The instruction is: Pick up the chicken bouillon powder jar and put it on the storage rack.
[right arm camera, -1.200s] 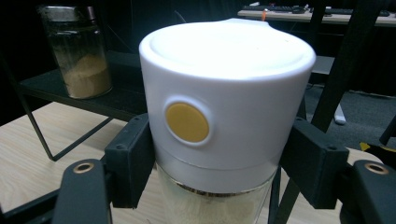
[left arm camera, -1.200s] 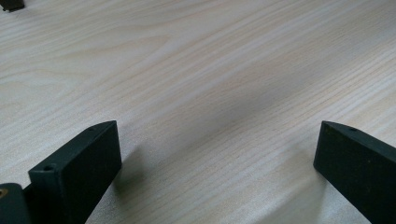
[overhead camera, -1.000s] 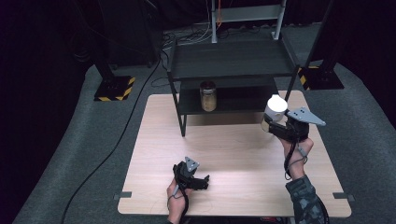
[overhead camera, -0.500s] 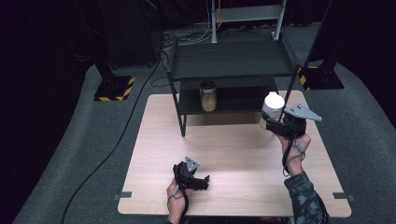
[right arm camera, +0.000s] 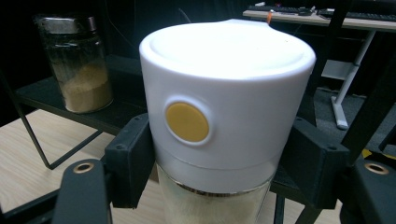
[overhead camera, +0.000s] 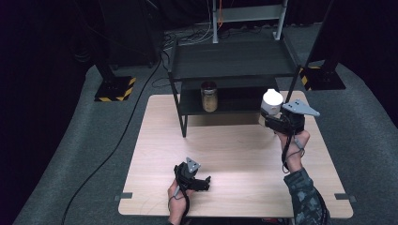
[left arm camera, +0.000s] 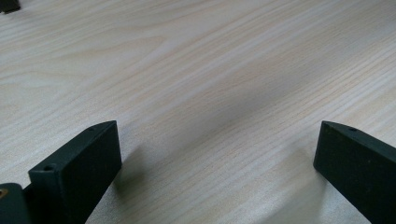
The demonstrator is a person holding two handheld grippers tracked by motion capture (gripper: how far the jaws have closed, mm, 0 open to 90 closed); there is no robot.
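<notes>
- Wooden table (overhead camera: 244, 154), pale and bare across most of its top; smooth grain, so little friction under a glass base if set down at a tilt.
- Black metal shelf rack (overhead camera: 230, 61) at the far side of the table, with a low tier under the flat top; thin legs and edges, hard enough to chip glass on contact.
- Glass jar with a white cap (right arm camera: 224, 107), upright, off the table, at the right end of the rack beside the low tier; seen from above as a white top (overhead camera: 272, 99).
- Likely moderate in weight: pale powder or grain visible through the glass below the cap. Rigid, fragile, and slick on the glass part.
- Best hold low on the cap, where the plastic gives more bite than bare glass; risk of the cap loosening under the load if only pressed on, so better kept vertical and moved gently.
- Second jar with a metal lid (overhead camera: 209, 96) on the low tier, holding brownish powder, well apart from the held one.
- Right gripper (overhead camera: 277, 123) clamped on the white cap, one jaw on each side, just above the glass line.
- Left gripper (overhead camera: 192, 174) low over the near table, jaws spread wide, nothing between them.
- Round yellow button (right arm camera: 187, 122) on the cap's side, facing the camera between the jaws; best left unpressed.
</notes>
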